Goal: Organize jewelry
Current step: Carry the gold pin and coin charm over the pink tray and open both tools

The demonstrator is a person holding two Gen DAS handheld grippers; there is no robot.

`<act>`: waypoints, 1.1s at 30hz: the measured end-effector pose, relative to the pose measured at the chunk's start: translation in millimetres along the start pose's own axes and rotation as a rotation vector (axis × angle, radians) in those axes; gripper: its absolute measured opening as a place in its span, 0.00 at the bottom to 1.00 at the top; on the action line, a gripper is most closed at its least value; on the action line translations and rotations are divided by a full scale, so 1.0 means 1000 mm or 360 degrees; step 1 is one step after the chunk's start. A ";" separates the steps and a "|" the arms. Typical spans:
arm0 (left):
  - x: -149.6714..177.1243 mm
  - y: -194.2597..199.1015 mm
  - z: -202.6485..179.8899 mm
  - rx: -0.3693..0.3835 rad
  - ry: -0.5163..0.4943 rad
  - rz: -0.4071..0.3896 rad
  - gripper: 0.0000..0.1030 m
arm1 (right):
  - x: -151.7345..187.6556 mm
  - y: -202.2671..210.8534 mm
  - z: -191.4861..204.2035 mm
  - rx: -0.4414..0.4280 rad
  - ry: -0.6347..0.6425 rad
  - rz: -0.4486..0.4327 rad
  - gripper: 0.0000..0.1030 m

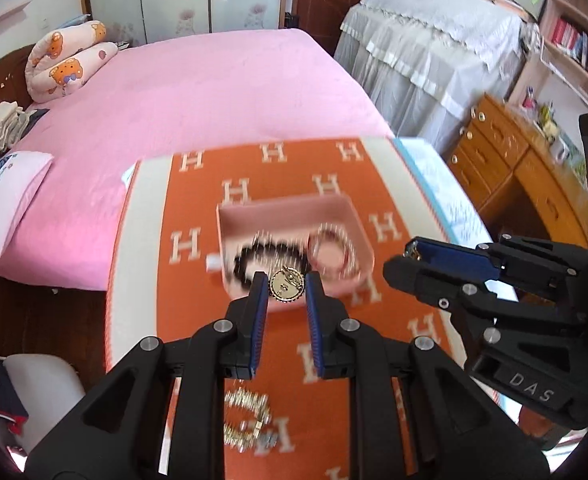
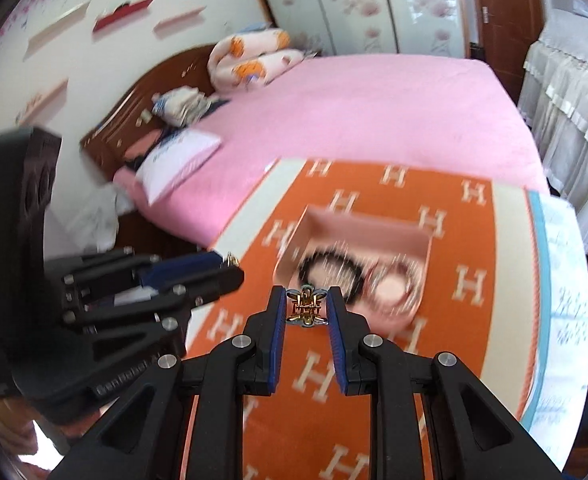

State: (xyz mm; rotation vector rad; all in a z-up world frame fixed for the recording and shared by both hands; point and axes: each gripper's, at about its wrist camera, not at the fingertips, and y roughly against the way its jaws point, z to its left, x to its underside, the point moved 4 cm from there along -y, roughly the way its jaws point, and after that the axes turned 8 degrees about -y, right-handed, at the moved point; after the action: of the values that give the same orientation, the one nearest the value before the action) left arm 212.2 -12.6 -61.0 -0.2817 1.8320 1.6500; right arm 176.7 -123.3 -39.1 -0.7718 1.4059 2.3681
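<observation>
My left gripper (image 1: 286, 282) is shut on a round gold brooch (image 1: 286, 285), held above the near edge of a pink tray (image 1: 234, 216). The tray holds a black bead bracelet (image 1: 270, 250) and a pink bangle (image 1: 334, 250). My right gripper (image 2: 307, 306) is shut on a small gold and silver clip ornament (image 2: 307, 307), held in front of the same tray (image 2: 318, 220). Each gripper also shows in the other's view: the right one at right (image 1: 404, 256), the left one at left (image 2: 234, 268). A gold chain bracelet (image 1: 246, 416) lies on the cloth below my left gripper.
The tray stands on an orange cloth with white H letters (image 1: 334, 360) over a table. A pink bed (image 1: 214, 92) lies behind it, with pillows (image 1: 10, 196). A wooden desk (image 1: 506, 160) and a draped cabinet (image 1: 434, 40) are at the right.
</observation>
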 end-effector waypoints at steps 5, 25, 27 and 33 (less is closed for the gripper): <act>-0.030 -0.025 0.002 -0.0030 0.0017 0.0013 0.16 | -0.045 -0.014 -0.023 0.0046 -0.0050 -0.0027 0.20; -0.029 -0.125 0.020 -0.0106 0.0046 0.0207 0.19 | -0.041 -0.137 -0.089 0.0155 -0.0155 0.0283 0.26; -0.027 -0.128 0.021 -0.0114 0.0052 0.0244 0.39 | -0.041 -0.139 -0.093 0.0147 -0.0180 0.0283 0.41; -0.026 -0.124 0.027 -0.0126 0.0106 0.0240 0.53 | -0.042 -0.135 -0.104 0.0149 -0.0245 0.0252 0.42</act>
State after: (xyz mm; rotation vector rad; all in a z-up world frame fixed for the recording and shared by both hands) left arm 309.6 -16.8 -146.5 -0.2403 1.8795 1.8393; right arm 309.1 -146.8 -152.5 -0.4590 1.5499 2.3982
